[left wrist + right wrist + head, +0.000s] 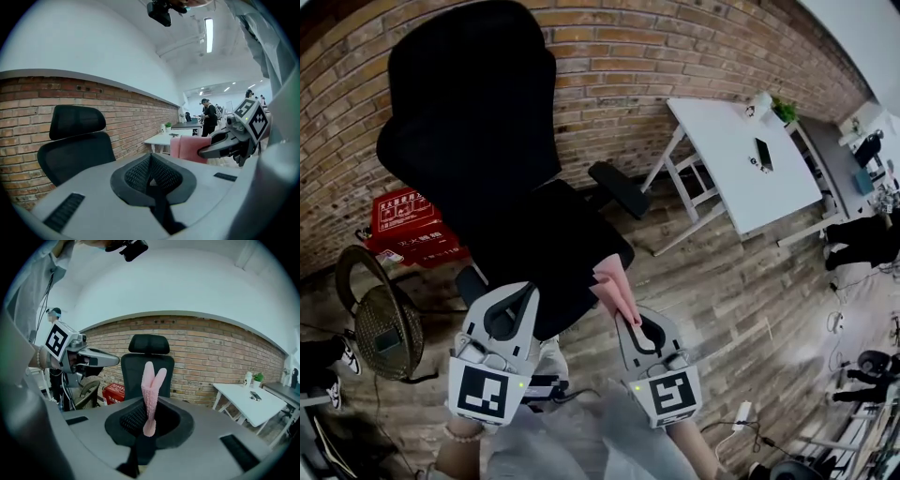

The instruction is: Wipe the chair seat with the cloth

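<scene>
A black office chair with a headrest stands against the brick wall; its seat (pixel 546 246) lies just beyond both grippers. In the right gripper view the chair (pixel 148 365) is straight ahead. My right gripper (pixel 625 317) is shut on a pink cloth (pixel 614 284), which sticks up folded from between its jaws (pixel 150 390) over the seat's front right edge. My left gripper (pixel 525 292) hovers at the seat's front left, shut with nothing in it. The left gripper view shows the chair (pixel 75 150) on the left and the cloth (pixel 186 148) on the right.
A white table (pixel 741 159) with a phone on it stands to the right. A red box (pixel 408 225) and a woven round chair (pixel 384 323) sit to the left on the wooden floor. The chair's armrest (pixel 621 187) juts out right. People stand far right.
</scene>
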Available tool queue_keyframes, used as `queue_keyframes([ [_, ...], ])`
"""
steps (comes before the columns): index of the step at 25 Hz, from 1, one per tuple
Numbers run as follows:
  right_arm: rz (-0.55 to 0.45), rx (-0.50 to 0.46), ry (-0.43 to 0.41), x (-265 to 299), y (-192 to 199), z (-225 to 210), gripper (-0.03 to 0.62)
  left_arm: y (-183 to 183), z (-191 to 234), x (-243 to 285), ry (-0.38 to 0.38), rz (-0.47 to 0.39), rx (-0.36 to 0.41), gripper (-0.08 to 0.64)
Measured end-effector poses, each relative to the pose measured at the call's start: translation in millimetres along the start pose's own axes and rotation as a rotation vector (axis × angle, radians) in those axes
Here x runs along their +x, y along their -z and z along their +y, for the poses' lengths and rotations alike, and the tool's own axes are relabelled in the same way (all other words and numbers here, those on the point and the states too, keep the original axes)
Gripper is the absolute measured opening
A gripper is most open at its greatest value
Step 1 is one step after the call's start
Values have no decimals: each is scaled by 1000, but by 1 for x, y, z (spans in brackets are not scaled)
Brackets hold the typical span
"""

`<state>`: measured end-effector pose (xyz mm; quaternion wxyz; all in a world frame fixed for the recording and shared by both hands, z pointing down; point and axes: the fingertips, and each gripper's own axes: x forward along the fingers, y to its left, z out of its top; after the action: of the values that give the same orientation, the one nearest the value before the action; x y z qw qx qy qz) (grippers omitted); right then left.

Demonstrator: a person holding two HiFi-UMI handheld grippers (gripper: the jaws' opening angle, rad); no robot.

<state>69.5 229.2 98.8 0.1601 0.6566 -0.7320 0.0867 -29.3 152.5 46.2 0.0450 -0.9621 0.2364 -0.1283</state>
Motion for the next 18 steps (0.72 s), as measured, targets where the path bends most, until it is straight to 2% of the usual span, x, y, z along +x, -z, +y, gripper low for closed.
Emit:
queue_keyframes([
  [9, 83, 0, -11, 107, -9, -13, 54, 29, 92, 58, 17, 38, -4, 18],
  [18, 181, 73, -31, 145, 31, -9, 54, 71, 117, 81, 16, 72, -5, 18],
])
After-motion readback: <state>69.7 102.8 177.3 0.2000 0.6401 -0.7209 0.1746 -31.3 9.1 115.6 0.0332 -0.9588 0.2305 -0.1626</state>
